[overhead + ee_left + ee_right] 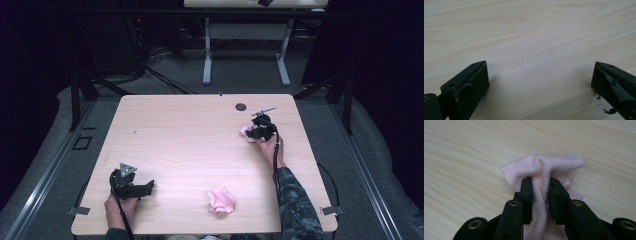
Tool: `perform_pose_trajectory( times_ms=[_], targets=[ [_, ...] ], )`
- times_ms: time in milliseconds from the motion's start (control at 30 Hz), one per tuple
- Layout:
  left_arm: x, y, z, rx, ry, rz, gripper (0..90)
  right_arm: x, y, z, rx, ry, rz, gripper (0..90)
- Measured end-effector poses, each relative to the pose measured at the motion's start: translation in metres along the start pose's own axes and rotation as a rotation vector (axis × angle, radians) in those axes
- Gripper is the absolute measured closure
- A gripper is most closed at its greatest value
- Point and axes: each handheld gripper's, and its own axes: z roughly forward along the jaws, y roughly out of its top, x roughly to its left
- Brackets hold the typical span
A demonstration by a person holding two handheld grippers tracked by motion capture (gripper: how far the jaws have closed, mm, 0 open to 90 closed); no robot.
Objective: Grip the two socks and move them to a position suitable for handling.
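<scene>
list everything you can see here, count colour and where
pink cloth, pinched: 1, pale pink, far right of the table, between the right gripper's jaws
pink cloth, loose: 1, pink, crumpled near the front edge, right of centre
table: 1, light wood, centre of the high view
cable hole: 1, dark, far edge of the table
second table: 1, pale legs, behind
left gripper: 1, black, front left, jaws wide apart over bare wood
right gripper: 1, black, closed on the cloth
</scene>
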Motion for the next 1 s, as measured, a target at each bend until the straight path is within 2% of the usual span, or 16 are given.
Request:
perform_pose_trajectory(
  times_ms=[67, 133, 167, 200, 300, 400, 500, 567, 767, 900, 933, 1000],
  targets=[
    [0.0, 0.0, 0.0, 0.005, -0.002, 0.003, 1.3, 0.002, 0.0, -0.007, -0.017, 0.034, 0.011, 75.1],
    [0.0, 0.0, 0.0, 0.005, -0.002, 0.003, 1.3, 0.008, 0.001, -0.02, -0.06, 0.055, 0.004, 75.1],
    [0.0, 0.0, 0.0, 0.005, -0.002, 0.003, 1.3, 0.008, 0.001, -0.02, -0.06, 0.055, 0.004, 75.1],
    [0.0, 0.0, 0.0, 0.004, -0.002, 0.003, 1.3, 0.018, 0.002, -0.035, -0.09, 0.091, -0.031, 75.0],
    [0.0, 0.0, 0.0, 0.002, -0.002, 0.0, 1.3, 0.036, -0.001, -0.055, -0.121, 0.155, -0.067, 74.9],
    [0.0, 0.0, 0.0, 0.002, -0.002, -0.001, 1.3, 0.056, -0.007, -0.068, -0.116, 0.219, -0.108, 74.7],
    [0.0, 0.0, 0.0, 0.003, -0.002, 0.0, 1.2, 0.078, -0.017, -0.075, -0.106, 0.25, -0.177, 74.6],
    [0.0, 0.0, 0.0, 0.003, -0.002, 0.0, 1.2, 0.092, -0.023, -0.077, -0.099, 0.263, -0.228, 74.3],
    [0.0, 0.0, 0.0, 0.002, -0.001, -0.001, 1.2, 0.118, -0.042, -0.068, -0.057, 0.305, -0.268, 73.3],
    [0.0, 0.0, 0.0, 0.002, -0.001, -0.001, 1.2, 0.128, -0.051, -0.059, -0.016, 0.298, -0.295, 72.7],
    [0.0, 0.0, 0.0, 0.001, 0.0, -0.001, 1.2, 0.131, -0.056, -0.052, 0.016, 0.299, -0.304, 70.8],
    [0.0, 0.0, 0.0, 0.003, -0.001, -0.001, 1.2, 0.134, -0.059, -0.045, 0.037, 0.295, -0.303, 62.1]
  ],
)
